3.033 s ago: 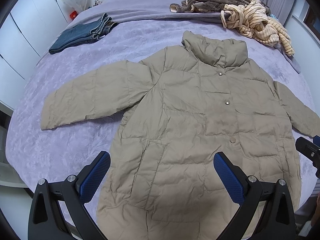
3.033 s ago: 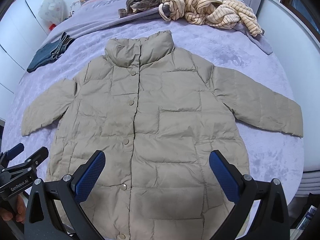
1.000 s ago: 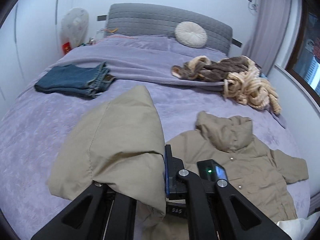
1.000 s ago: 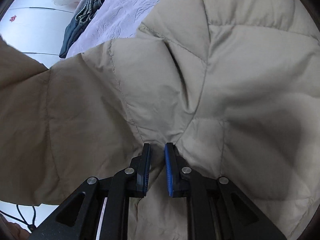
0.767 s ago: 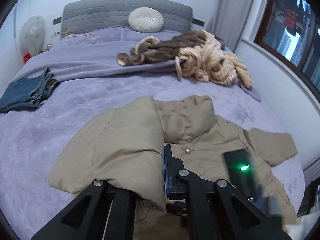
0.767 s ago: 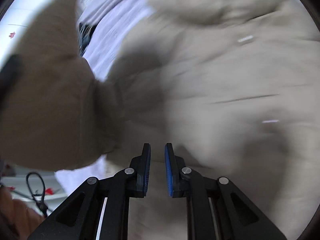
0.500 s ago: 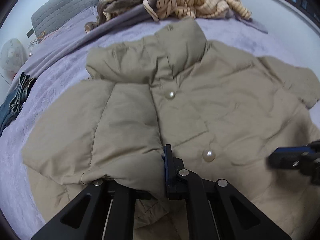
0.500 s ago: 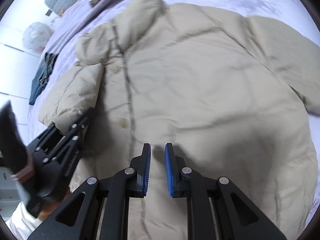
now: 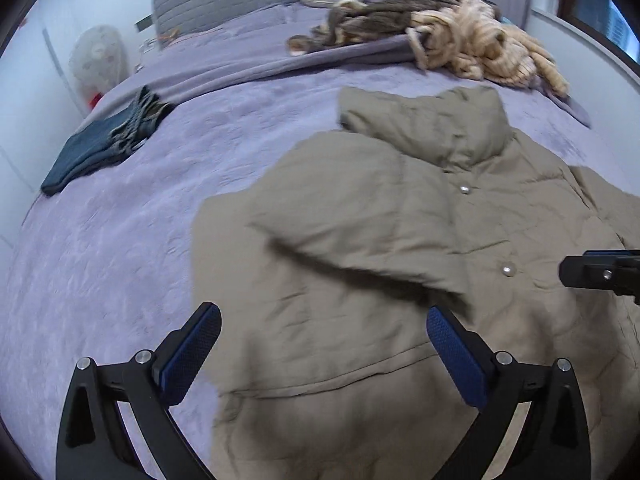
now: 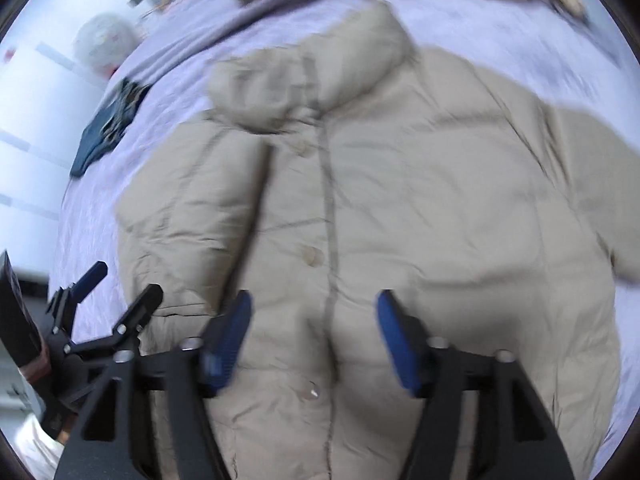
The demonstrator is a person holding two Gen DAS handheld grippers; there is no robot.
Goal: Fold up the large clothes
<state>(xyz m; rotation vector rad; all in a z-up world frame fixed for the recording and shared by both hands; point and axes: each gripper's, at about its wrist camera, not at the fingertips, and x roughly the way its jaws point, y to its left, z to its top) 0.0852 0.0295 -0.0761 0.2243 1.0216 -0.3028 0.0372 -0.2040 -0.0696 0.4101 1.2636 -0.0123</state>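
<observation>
A tan puffer jacket [image 9: 400, 240] lies front-up on the purple bed [image 9: 120, 248], collar toward the headboard, one sleeve [image 9: 352, 216] folded across its chest. The left tongs [image 9: 320, 352] hang above the jacket's side nearest the bed's left edge, jaws opening wide with nothing gripped. The right tongs [image 10: 312, 336] hover over the snap placket, jaws also opening and empty. Folded jeans [image 9: 104, 140] lie near the bed's left edge; a striped heap of clothes [image 9: 472, 56] sits by the headboard.

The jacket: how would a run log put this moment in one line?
jacket: one sleeve folded in | left gripper: opening, empty | right gripper: opening, empty
</observation>
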